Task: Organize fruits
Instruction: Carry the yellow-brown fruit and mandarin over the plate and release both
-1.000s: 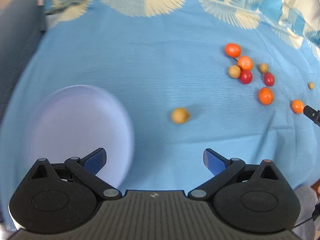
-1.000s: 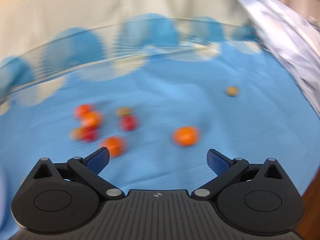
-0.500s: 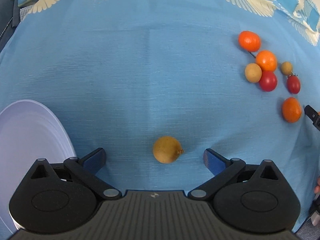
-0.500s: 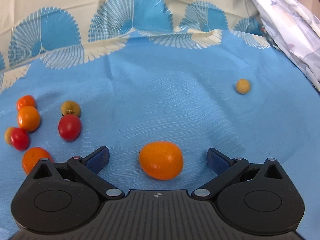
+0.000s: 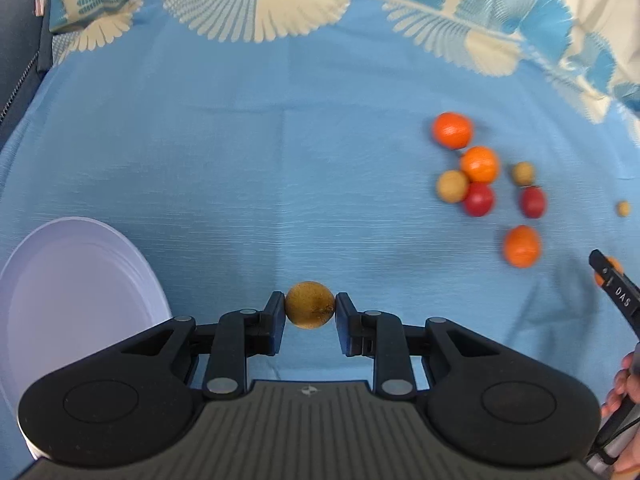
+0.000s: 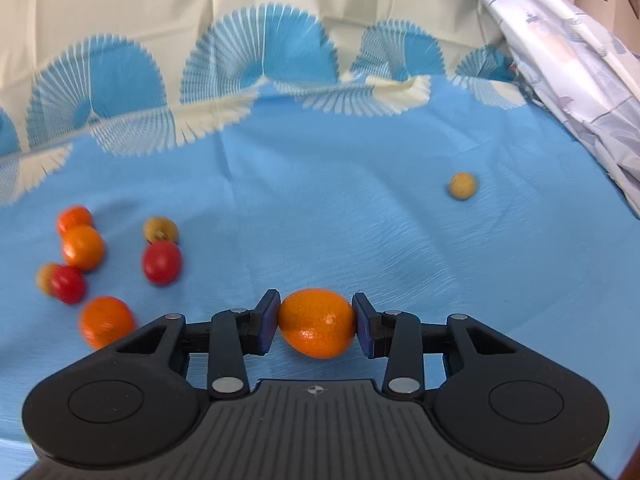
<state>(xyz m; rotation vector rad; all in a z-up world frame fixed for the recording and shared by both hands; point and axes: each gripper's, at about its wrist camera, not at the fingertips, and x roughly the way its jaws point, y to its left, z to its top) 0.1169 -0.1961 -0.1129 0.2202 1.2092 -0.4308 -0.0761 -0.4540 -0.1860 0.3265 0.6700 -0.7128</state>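
My left gripper [image 5: 310, 306] is shut on a small brown-yellow round fruit [image 5: 310, 304], just right of the white plate [image 5: 80, 280]. My right gripper [image 6: 316, 322] is shut on an orange citrus fruit [image 6: 316, 322]; this gripper's tip also shows at the right edge of the left wrist view [image 5: 612, 284]. A cluster of fruit lies on the blue cloth: orange citrus [image 5: 452, 130] [image 5: 479, 164] [image 5: 522, 246], red tomatoes [image 5: 478, 199] [image 5: 533, 202], brown fruits [image 5: 452, 186] [image 5: 523, 173]. The cluster sits left in the right wrist view [image 6: 82, 247].
A lone small brown fruit [image 6: 462, 186] lies far right on the blue cloth [image 5: 240, 160]. Patterned cloth border [image 6: 260, 64] runs along the back. A pale quilted fabric [image 6: 580, 60] hangs at the right. A dark grey seat [image 5: 16, 52] is at the far left.
Both grippers have shut: the left on the brown-yellow fruit, the right on the orange citrus. Both were open around these fruits half a second ago.
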